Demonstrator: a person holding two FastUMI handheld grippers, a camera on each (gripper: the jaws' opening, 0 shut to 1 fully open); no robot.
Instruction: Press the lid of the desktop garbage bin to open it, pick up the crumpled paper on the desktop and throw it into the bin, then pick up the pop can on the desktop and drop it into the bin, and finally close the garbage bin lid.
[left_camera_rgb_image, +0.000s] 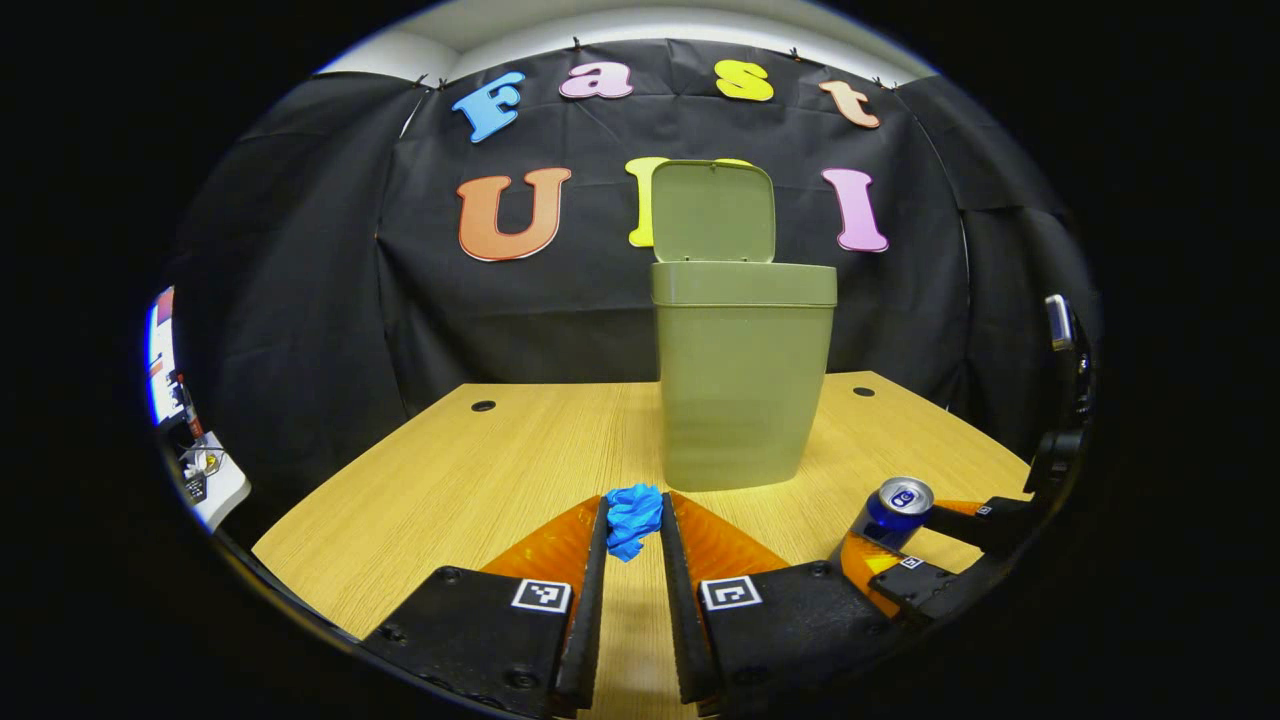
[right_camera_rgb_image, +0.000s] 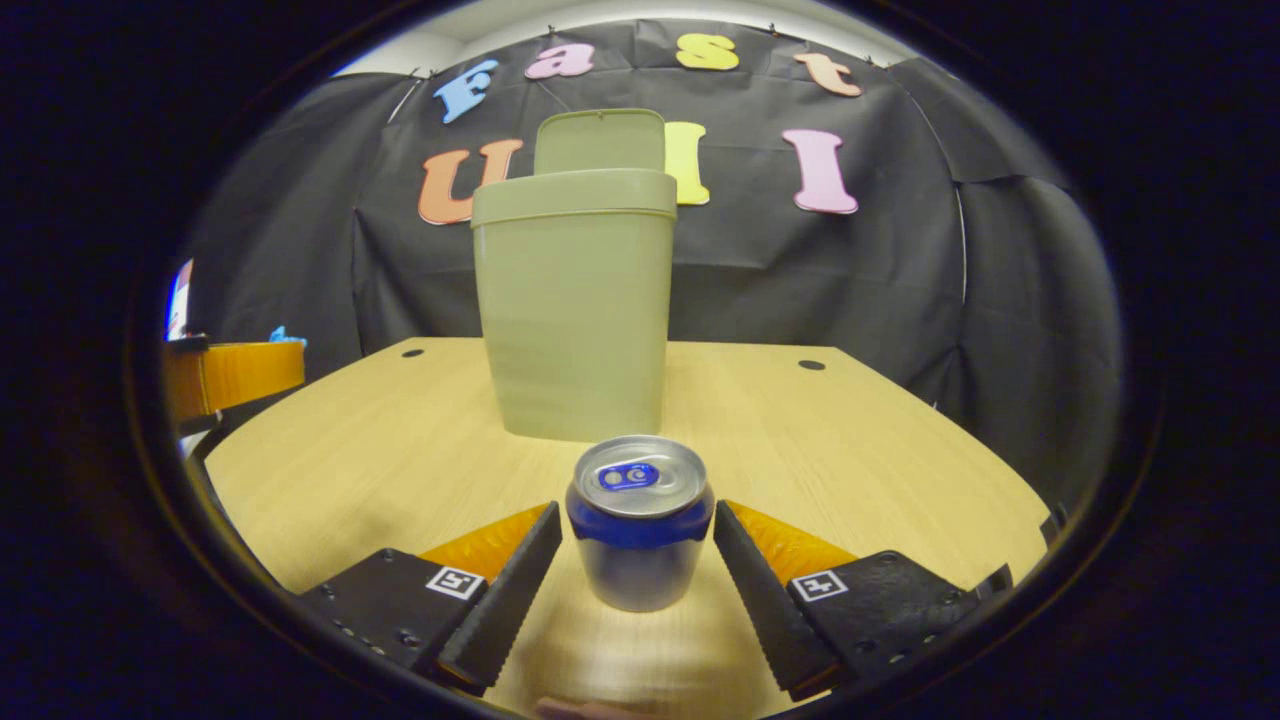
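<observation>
Green bin (left_camera_rgb_image: 742, 390), just one, stands far on the counter (left_camera_rgb_image: 480, 480), lid (left_camera_rgb_image: 713, 212) up. Left gripper (left_camera_rgb_image: 633, 535) pinches one blue paper wad (left_camera_rgb_image: 633, 520); right gripper (right_camera_rgb_image: 637, 545), wide, straddles one can (right_camera_rgb_image: 640, 525).

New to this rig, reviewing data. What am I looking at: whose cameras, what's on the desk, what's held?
No robot arm here: a person carries a two-finger gripper in each hand, each with a fisheye camera looking along its own fingers. In the left gripper view, the left gripper pinches the blue crumpled paper between its fingertips. In the right gripper view, the right gripper is open around the upright pop can, fingers apart from it. On the wooden desk behind stands the green bin with its lid flipped up.
</observation>
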